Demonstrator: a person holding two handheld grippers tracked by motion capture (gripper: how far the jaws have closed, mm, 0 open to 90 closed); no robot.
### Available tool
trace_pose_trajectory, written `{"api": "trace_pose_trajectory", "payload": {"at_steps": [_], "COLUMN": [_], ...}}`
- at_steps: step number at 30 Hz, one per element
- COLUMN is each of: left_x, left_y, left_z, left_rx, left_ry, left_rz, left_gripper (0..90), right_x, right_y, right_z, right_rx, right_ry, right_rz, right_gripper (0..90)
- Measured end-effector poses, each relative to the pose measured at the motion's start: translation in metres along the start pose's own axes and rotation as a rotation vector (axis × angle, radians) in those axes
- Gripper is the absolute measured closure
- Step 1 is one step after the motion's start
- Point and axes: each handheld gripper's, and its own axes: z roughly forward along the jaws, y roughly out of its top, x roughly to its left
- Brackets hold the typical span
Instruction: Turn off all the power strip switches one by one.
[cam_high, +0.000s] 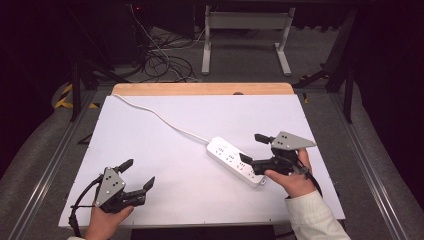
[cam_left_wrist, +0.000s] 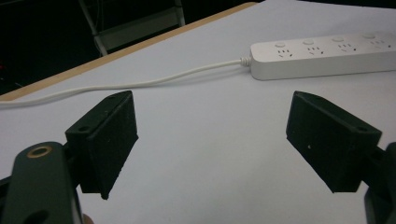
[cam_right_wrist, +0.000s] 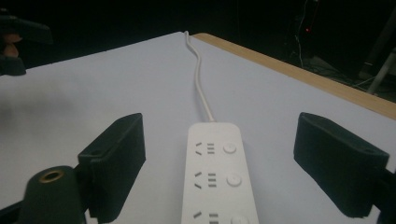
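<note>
Jaws spread wide on right gripper (cam_high: 252, 148) – straddling power strip (cam_high: 235, 161)

glossy white plastic power strip (cam_right_wrist: 219, 175), matt tabletop (cam_high: 165, 165)

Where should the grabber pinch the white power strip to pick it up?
Probably across its two long sides, coming down from above. The power strip lies flat on the table, long and narrow, so its width fits between the jaws. The right gripper is open and already straddles its free end, lined up along its length. The cable leaves the far end, so stay clear of that.
</note>
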Motion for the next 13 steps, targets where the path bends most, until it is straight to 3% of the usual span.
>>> {"api": "trace_pose_trajectory", "payload": {"at_steps": [5,10,13], "left_x": [0.004,0.002,0.002], "left_y": [-0.001,-0.003,-0.003], "left_z": [-0.002,-0.005,-0.006], "left_rx": [-0.003,-0.004,-0.016], "left_ry": [-0.063,-0.063,-0.058], "left_rz": [-0.04,-0.012,0.002], "left_gripper": [15.7,15.3,15.3], "right_x": [-0.004,-0.009,-0.011], "right_y": [-0.03,-0.067,-0.082], "right_z": [-0.019,-0.035,-0.042], "right_rx": [0.045,0.046,0.043], "right_ry": [0.019,0.005,-0.008], "right_rz": [-0.009,0.051,0.062], "right_gripper": [13.5,14.9,15.5]}}
